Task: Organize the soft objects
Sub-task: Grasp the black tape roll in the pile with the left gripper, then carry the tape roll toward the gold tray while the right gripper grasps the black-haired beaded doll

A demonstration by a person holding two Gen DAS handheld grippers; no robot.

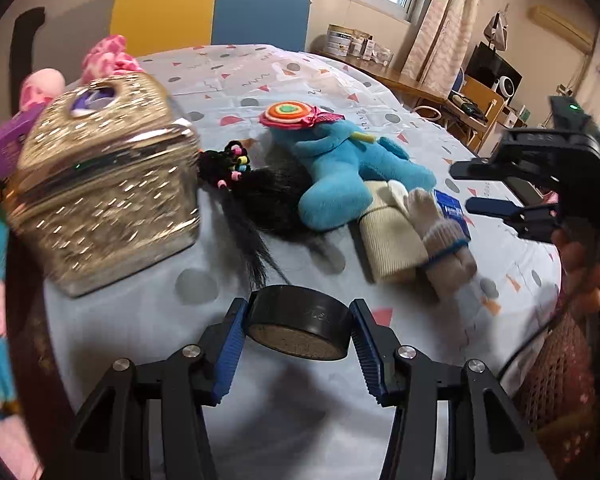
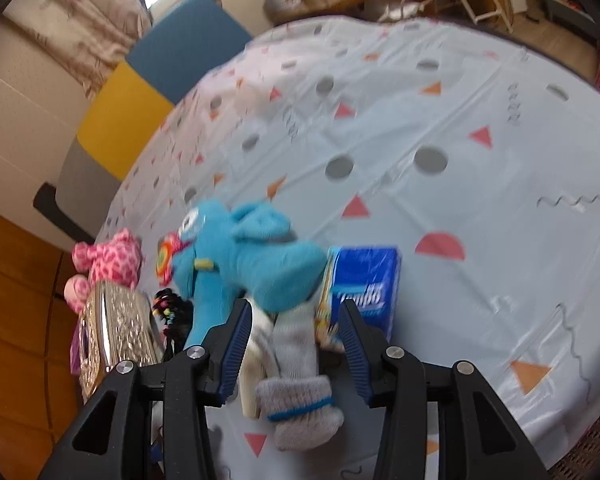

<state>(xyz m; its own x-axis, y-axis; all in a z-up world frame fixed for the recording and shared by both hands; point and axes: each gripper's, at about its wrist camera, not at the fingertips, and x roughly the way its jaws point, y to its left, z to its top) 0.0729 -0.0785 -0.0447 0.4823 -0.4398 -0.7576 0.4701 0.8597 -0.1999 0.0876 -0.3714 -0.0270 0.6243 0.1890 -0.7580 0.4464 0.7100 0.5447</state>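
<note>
Left wrist view, lower centre: the left gripper (image 1: pixel 298 334) clamps the black tape roll (image 1: pixel 299 326) across its width, while the right gripper (image 2: pixel 294 350), half open, straddles the grey sock (image 2: pixel 296 376) untouched.

Gold sequined box (image 1: pixel 104 184) on patterned tablecloth (image 1: pixel 300 76); blue-yellow chair (image 1: pixel 216 14) behind.

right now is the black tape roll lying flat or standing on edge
Tipped, neither flat nor on edge: the black tape roll sits between the left tool's blue pads, its round face tilted toward the camera.
</note>
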